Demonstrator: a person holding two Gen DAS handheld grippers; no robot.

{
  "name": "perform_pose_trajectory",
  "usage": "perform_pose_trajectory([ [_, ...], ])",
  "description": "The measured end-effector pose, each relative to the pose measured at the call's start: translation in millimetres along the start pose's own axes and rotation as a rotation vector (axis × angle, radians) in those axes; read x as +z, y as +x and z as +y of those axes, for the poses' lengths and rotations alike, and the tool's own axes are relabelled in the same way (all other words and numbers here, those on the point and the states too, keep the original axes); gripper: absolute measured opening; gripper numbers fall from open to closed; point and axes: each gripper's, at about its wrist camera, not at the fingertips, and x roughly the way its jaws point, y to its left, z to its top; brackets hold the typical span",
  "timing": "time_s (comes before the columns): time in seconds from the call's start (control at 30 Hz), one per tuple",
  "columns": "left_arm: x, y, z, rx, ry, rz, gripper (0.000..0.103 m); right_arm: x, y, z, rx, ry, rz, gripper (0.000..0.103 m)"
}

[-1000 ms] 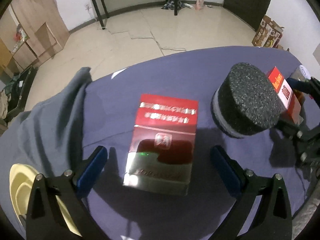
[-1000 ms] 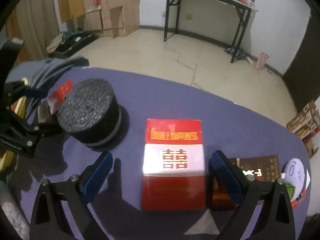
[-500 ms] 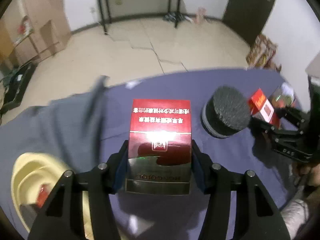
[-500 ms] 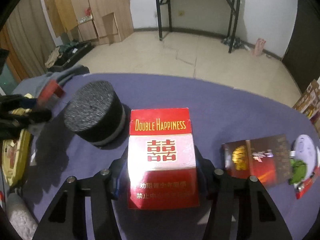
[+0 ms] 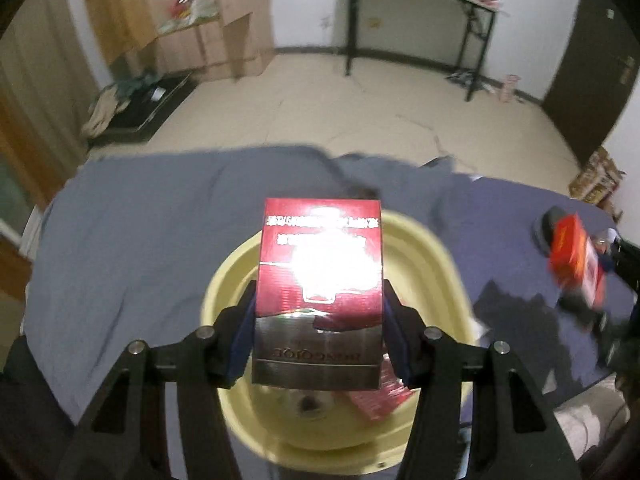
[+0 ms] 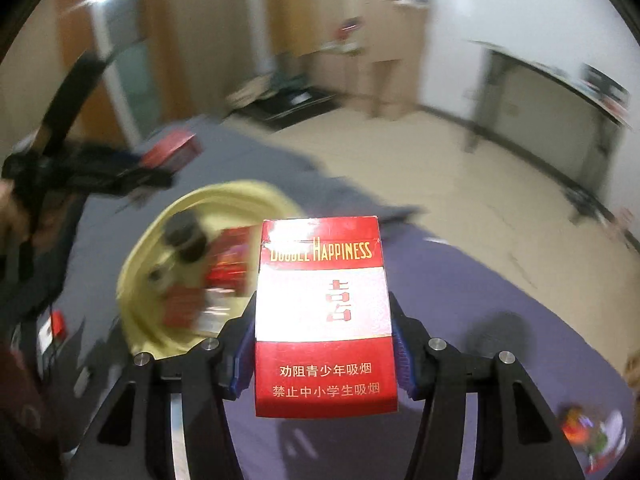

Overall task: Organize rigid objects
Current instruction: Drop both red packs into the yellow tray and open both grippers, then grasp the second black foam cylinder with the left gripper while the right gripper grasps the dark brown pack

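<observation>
Left wrist view first: the left gripper (image 5: 319, 334) has its two blue-padded fingers (image 5: 242, 340) clamped on the long sides of the dark red pack (image 5: 319, 292), low on its silver half, so most of the pack sticks out beyond the fingertips. A bright glare sits on its face. The pack hangs above the yellow basin (image 5: 424, 256), clear of it, and a blurred red packet (image 5: 380, 394) lies in the bowl just to the right, beside the drain. Farther out, grey cloth (image 5: 152, 216) covers the table on the left and purple cloth (image 5: 500, 232) on the right. Far right, the other gripper shows up blurred with its red-and-white box (image 5: 576, 260).

Right wrist view now: the right gripper (image 6: 323, 354) is pinched tight on the Double Happiness pack (image 6: 323, 316), pads (image 6: 400, 354) pressing both side edges near its lower half, the gold lettering at the far end. It is held up off the purple tablecloth (image 6: 480, 292). The basin (image 6: 144, 248) lies beyond and to the left, holding smeared red packs and a dark round object (image 6: 186, 232). Past it, far left, the left gripper (image 6: 132, 172) is a dark blur carrying its red pack (image 6: 172, 150).
</observation>
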Motion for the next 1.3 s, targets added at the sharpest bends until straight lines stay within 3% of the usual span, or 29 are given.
perform_pose_trajectory([
  [0.13,-19.1,32.9,24.0,0.044,-0.067,0.072,0.058,9.4,59.8,60.6,0.035,-0.122,0.117,0.055],
  [0.27,-32.0,68.1,46.2,0.023,-0.152,0.11,0.058,11.5,114.3,100.2,0.038,-0.19,0.189,0.055],
  [0.43,-39.6,82.7,52.2,0.003,-0.134,0.116,0.058,10.8,148.0,110.8,0.01,-0.232,0.231,0.055],
  [0.63,-39.4,83.8,59.8,-0.015,-0.132,0.102,0.059,19.3,158.6,112.0,0.041,-0.173,0.225,0.056],
  [0.7,-36.4,78.0,58.1,-0.022,-0.137,0.091,0.069,20.8,157.9,112.4,0.075,-0.156,0.224,0.065],
  [0.77,-30.7,64.0,54.1,-0.037,-0.141,0.066,0.097,22.9,145.5,106.3,0.091,-0.132,0.189,0.09],
  [0.83,-20.9,44.9,46.0,-0.048,-0.147,0.021,0.103,26.2,123.4,89.9,0.095,-0.085,0.131,0.094],
  [0.93,-1.7,18.2,23.6,-0.071,-0.13,-0.039,0.103,26.6,86.9,53.5,0.063,-0.007,0.068,0.1],
  [1.03,17.7,3.7,-10.6,-0.109,-0.104,-0.049,0.103,16.0,41.3,-7.2,-0.022,0.079,0.001,0.103],
  [1.13,34.4,-7.3,-67.3,-0.161,-0.033,-0.074,0.103,-13.6,4.3,-89.5,-0.151,0.202,0.012,0.103],
  [1.23,46.4,-5.2,-139.3,-0.198,0.068,-0.072,0.103,-64.3,-37.2,-180.1,-0.325,0.325,0.023,0.103],
  [1.3,50.4,-0.9,-173.8,-0.209,0.112,-0.07,0.103,-93.6,-57.6,-218.1,-0.408,0.384,0.045,0.103],
])
